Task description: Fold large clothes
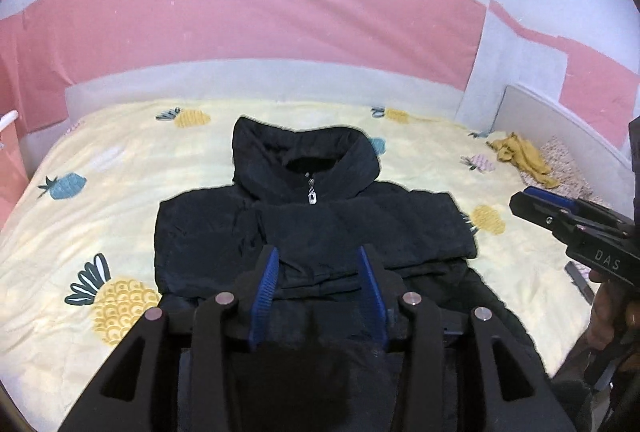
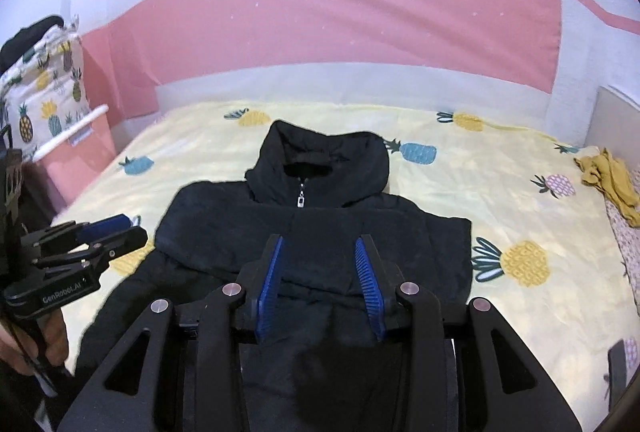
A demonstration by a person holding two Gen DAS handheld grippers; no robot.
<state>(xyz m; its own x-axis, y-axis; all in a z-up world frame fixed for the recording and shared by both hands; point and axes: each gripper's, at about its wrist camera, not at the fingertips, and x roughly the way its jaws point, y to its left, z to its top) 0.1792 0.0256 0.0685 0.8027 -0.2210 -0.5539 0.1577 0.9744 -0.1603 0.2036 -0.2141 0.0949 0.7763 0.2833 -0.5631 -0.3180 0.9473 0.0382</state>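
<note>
A black hooded jacket [image 1: 320, 220] [image 2: 320, 224] lies face up on the bed, zipped, with its hood [image 1: 304, 152] toward the headboard and its sleeves folded in over the chest. My left gripper [image 1: 318, 252] hovers over the lower front of the jacket, its blue pads apart with nothing pinched between them. My right gripper [image 2: 320, 242] hangs the same way beside it, also open and empty. Each shows in the other's view: the left gripper [image 2: 136, 230] at the jacket's left edge, the right gripper [image 1: 516, 198] off its right side, both tips free.
The yellow pineapple-print sheet [image 1: 120, 192] covers the bed. A crumpled mustard cloth [image 1: 520, 156] [image 2: 612, 184] lies at the far right edge. A pink bedside unit with a pineapple cushion [image 2: 48, 92] stands left. A white headboard [image 1: 260, 80] and pink wall are behind.
</note>
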